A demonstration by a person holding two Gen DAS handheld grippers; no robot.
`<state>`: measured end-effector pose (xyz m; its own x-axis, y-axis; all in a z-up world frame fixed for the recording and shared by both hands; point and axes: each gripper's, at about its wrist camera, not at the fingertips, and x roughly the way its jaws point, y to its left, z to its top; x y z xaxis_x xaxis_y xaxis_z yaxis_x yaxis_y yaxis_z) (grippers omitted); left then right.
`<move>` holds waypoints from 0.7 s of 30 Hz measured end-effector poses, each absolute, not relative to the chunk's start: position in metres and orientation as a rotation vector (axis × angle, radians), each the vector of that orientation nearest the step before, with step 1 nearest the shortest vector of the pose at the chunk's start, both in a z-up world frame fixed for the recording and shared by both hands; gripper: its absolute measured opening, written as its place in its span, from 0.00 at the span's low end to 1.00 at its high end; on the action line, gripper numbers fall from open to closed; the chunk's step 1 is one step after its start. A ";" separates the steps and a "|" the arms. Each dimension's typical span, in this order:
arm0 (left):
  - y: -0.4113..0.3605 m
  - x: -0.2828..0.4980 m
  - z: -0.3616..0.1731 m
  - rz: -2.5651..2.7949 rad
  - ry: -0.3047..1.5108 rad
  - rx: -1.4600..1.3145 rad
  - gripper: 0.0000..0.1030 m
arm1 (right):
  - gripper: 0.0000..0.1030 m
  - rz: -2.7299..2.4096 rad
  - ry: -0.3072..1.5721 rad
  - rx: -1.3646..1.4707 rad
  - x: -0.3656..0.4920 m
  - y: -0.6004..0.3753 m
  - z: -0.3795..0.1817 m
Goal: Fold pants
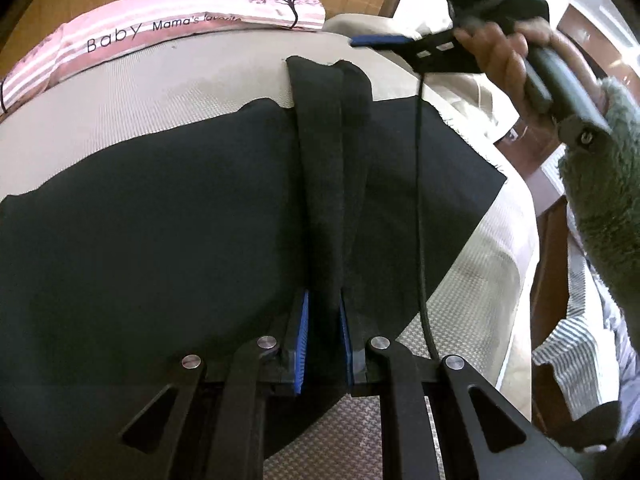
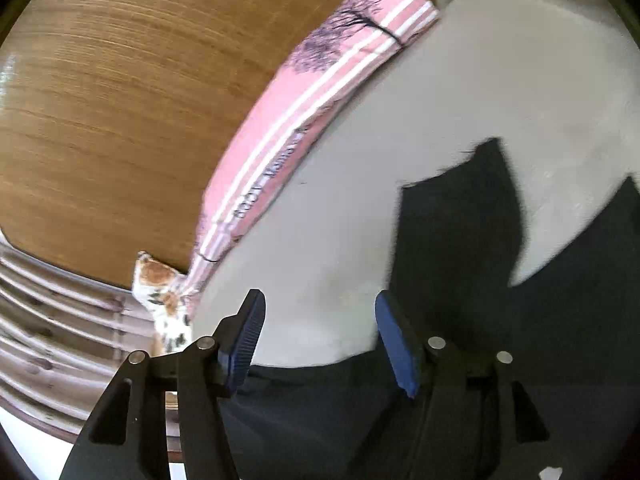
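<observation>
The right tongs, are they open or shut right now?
Open. In the right wrist view the right tongs show a wide gap between their blue pads, nothing held, hovering over the black pants and beige bed surface.

The pants (image 1: pixel 160 220) are dark, matt cloth; the bed (image 1: pixel 160 92) wears a beige woven cover with a fine rough texture; the pink striped pillow (image 1: pixel 180 20) is smooth printed cloth; the left tool (image 1: pixel 323 344) is matt black plastic with ridged blue pads and shiny metal pins; the headboard (image 2: pixel 120 80) looks like grained wood.
</observation>
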<state>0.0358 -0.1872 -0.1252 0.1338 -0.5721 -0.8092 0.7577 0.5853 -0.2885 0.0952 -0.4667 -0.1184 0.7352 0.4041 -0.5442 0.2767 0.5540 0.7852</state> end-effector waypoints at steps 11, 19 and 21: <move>-0.184 0.040 -0.127 -0.995 1.069 0.176 0.14 | 0.35 -0.068 0.811 1.124 0.087 -0.518 -0.172; -0.184 0.041 -0.129 -1.003 1.077 0.161 0.14 | 0.29 -0.129 0.853 1.058 0.118 -0.516 -0.187; -0.184 0.042 -0.128 -1.004 1.078 0.158 0.14 | 0.30 -0.134 0.852 1.034 0.124 -0.515 -0.188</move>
